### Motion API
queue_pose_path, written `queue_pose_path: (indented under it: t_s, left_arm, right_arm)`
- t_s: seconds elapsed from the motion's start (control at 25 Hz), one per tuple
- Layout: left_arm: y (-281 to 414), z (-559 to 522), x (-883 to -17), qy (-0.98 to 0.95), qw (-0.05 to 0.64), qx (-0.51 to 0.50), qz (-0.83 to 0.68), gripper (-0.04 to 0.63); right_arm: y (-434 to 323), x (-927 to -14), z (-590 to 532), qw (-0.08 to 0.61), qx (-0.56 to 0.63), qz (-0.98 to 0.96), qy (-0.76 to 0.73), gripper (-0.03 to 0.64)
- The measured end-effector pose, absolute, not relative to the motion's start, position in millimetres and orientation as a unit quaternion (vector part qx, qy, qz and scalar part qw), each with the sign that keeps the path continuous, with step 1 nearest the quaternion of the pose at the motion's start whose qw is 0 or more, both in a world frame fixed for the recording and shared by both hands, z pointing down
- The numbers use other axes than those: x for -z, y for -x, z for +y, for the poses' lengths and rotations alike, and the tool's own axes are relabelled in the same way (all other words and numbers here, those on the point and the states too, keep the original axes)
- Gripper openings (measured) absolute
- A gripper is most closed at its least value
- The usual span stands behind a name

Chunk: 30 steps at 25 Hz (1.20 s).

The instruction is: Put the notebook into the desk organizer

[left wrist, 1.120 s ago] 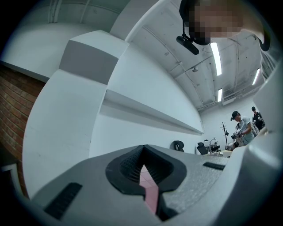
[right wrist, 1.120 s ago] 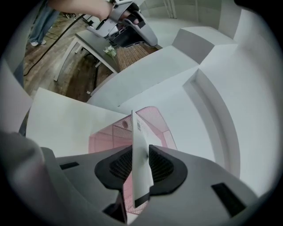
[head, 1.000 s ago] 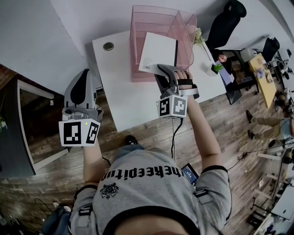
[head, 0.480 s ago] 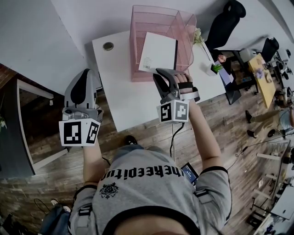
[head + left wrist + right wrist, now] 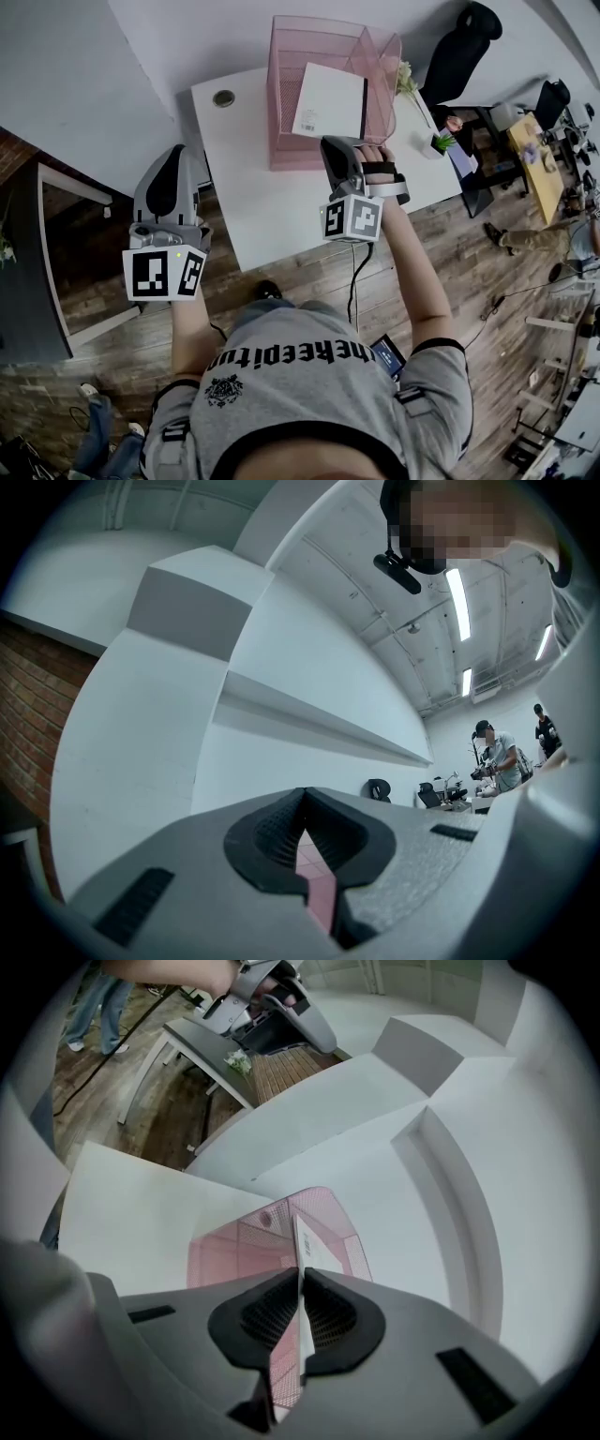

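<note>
Head view: a white tabletop (image 5: pixel 246 183) carries a pink mesh desk organizer (image 5: pixel 289 66) at its far edge. The person stands at the near edge with one gripper in each hand.
notebook (image 5: pixel 328 101): white cover, dark spine on its right side. It sits tilted over the organizer's wide front compartment, with its near edge at the right gripper (image 5: pixel 334 142). No view shows whether its lower edge rests on the organizer's floor.
right gripper (image 5: pixel 300 1283): the jaws have just been closing and are now clenched on the notebook (image 5: pixel 301 1241). The right gripper view shows its thin edge pinched between the two pads and running on into the pink mesh (image 5: pixel 234 1241).
left gripper (image 5: pixel 172 155): held off the tabletop's left side, well apart from the organizer. In the left gripper view (image 5: pixel 302 803) the jaws meet at the tips and grasp nothing.
done so far: the notebook has been brought to the organizer and looks at least partly inside the front compartment.
left to do: seat it fully, upright or leaning against a mesh wall, then release and withdraw. Judged late in the task.
risk: with only one edge held, the notebook may tip forward over the front wall on release.
</note>
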<state>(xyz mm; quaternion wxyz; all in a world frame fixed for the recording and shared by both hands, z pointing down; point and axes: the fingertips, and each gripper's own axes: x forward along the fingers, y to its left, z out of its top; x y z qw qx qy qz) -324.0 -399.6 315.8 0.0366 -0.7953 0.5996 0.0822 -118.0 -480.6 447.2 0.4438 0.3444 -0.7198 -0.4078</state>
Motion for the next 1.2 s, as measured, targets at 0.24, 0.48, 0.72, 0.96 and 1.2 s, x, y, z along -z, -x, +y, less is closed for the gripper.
queue_pose_path:
  t_s: [0.24,0.48,0.72,0.96,1.2]
  left_arm:
    - [324.9,-396.2,-315.7,0.794,0.036,-0.08,0.602,0.003]
    - [324.5,-392.8,-316.7,0.792,0.037,-0.08,0.604,0.003]
    - [321.7,-387.7,-314.8,0.791,0.038,-0.08,0.605,0.003]
    - [311.5,-379.2,-309.4,0.793,0.043,-0.08,0.602,0.003]
    - [290.6,-369.9,-304.6,0.8,0.049,-0.081,0.593,0.003]
  right_arm:
    - [114.2,-443.9,-489.9,0.457,0.406,-0.709,-0.351,0.021]
    - [112.9,-445.3,-491.3,0.447,0.381,-0.724,-0.36,0.029]
    - [115.4,-445.9,-486.9,0.433,0.349,-0.751,-0.355,0.057]
    - [113.8,-435.9,-475.4,0.402,0.322,-0.77,-0.377,0.055]
    - [106.3,-410.5,-454.1,0.306,0.222,-0.822,-0.426,0.002]
